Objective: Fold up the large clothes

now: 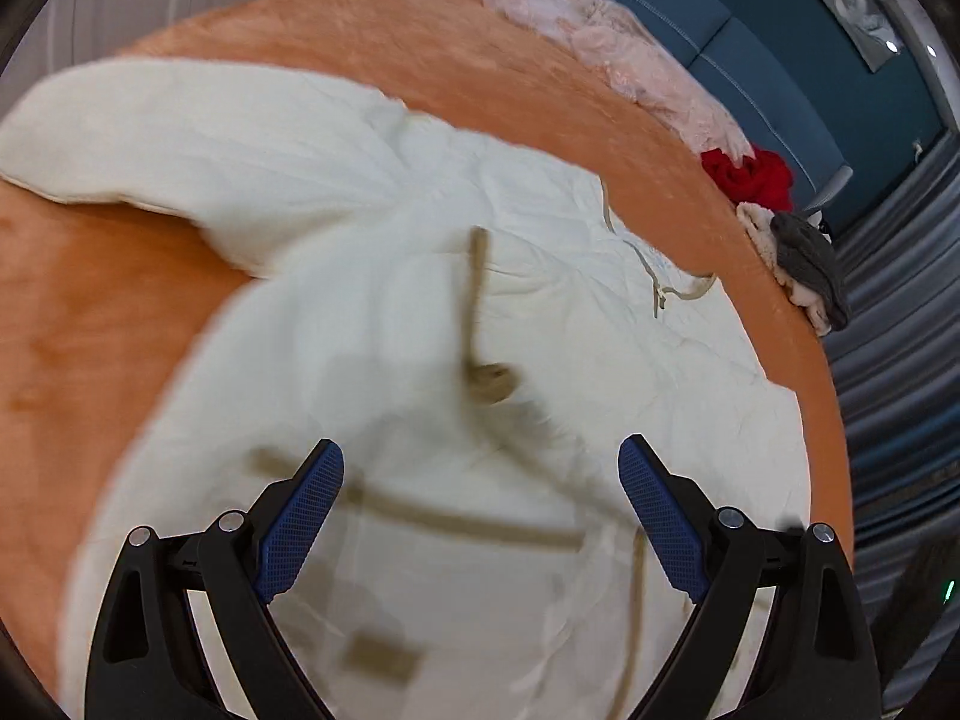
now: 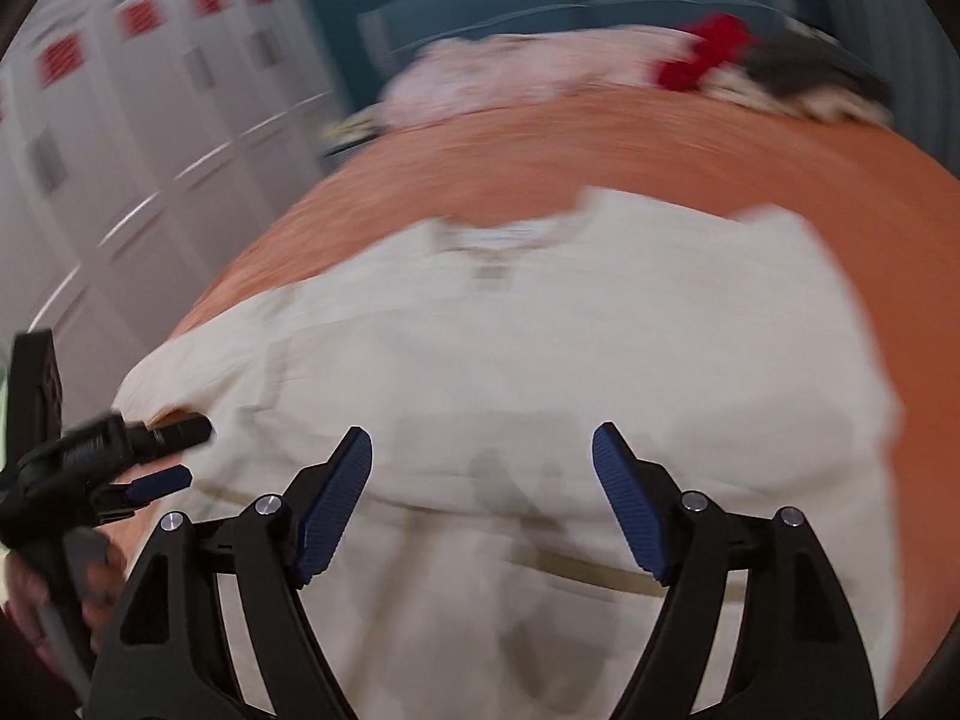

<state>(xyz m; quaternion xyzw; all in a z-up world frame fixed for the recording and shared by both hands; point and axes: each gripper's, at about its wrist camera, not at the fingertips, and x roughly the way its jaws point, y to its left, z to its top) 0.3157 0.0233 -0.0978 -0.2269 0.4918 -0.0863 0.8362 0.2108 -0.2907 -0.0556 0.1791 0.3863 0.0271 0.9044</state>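
A large cream garment with tan trim and a drawstring lies spread on an orange surface. Its sleeve reaches out to the far left. My left gripper is open and empty, just above the garment's near part. In the right wrist view the same cream garment lies below my right gripper, which is open and empty. The left gripper shows at the left edge of that view, at the garment's left edge. Both views are blurred by motion.
A pink fluffy garment, a red cloth and a grey and cream pile lie along the far edge of the orange surface. A teal sofa stands behind. White lockers stand at the left.
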